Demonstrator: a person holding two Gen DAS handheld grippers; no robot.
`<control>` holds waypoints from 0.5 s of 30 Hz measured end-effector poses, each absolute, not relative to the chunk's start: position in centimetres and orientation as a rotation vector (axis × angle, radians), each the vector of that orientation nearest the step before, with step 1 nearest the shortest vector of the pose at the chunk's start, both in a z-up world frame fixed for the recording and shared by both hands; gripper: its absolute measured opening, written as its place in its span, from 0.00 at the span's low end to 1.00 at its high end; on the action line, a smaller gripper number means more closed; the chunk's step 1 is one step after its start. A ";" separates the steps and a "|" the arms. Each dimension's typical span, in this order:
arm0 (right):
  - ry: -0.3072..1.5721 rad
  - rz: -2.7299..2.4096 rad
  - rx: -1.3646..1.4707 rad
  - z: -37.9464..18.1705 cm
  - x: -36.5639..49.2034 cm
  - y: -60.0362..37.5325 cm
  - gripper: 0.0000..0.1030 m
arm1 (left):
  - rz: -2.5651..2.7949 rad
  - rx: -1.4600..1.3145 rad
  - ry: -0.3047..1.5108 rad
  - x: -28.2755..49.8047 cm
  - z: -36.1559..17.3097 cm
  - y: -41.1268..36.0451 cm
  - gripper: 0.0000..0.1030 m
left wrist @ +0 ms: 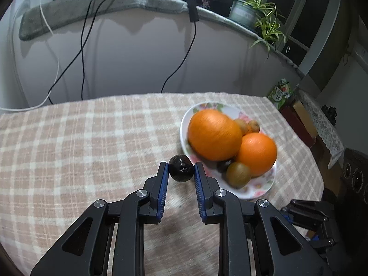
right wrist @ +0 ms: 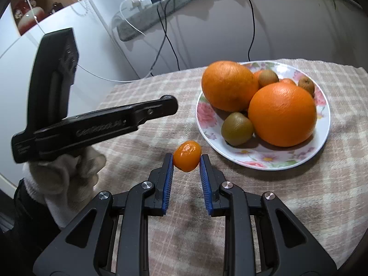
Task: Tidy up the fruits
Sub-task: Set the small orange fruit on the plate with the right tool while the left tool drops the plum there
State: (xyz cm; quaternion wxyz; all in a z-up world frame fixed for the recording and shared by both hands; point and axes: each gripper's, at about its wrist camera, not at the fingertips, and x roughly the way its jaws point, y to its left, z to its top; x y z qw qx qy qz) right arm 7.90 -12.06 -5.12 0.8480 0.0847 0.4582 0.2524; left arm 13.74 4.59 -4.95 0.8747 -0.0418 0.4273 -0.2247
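Observation:
My left gripper (left wrist: 181, 169) is shut on a small dark round fruit (left wrist: 181, 168), held above the checked tablecloth just left of the flowered plate (left wrist: 257, 189). The plate holds two large oranges (left wrist: 215, 134), (left wrist: 257, 153), a kiwi (left wrist: 238, 174) and smaller fruits behind. My right gripper (right wrist: 186, 159) is shut on a small orange kumquat (right wrist: 186, 156), held above the cloth just left of the same plate (right wrist: 208, 117). In the right wrist view the plate carries two oranges (right wrist: 230, 85), (right wrist: 281, 115) and a kiwi (right wrist: 237, 128).
The left gripper's body and the gloved hand (right wrist: 66, 174) fill the left of the right wrist view. The right gripper (left wrist: 308, 216) shows at the lower right of the left wrist view. Cables (left wrist: 82, 46) hang down the wall behind the table. A potted plant (left wrist: 250, 9) stands on the ledge.

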 end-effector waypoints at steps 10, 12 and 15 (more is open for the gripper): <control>0.870 0.563 0.186 -1.7 7.9 -14.6 0.24 | -0.478 -0.074 0.854 15.2 -2.9 1.6 0.20; 0.853 0.552 0.190 -1.1 8.5 -15.5 0.24 | -0.481 -0.075 0.849 15.7 -2.7 0.9 0.20; 0.832 0.527 0.187 -0.5 9.8 -16.8 0.24 | -0.486 -0.074 0.846 16.3 -2.6 0.1 0.20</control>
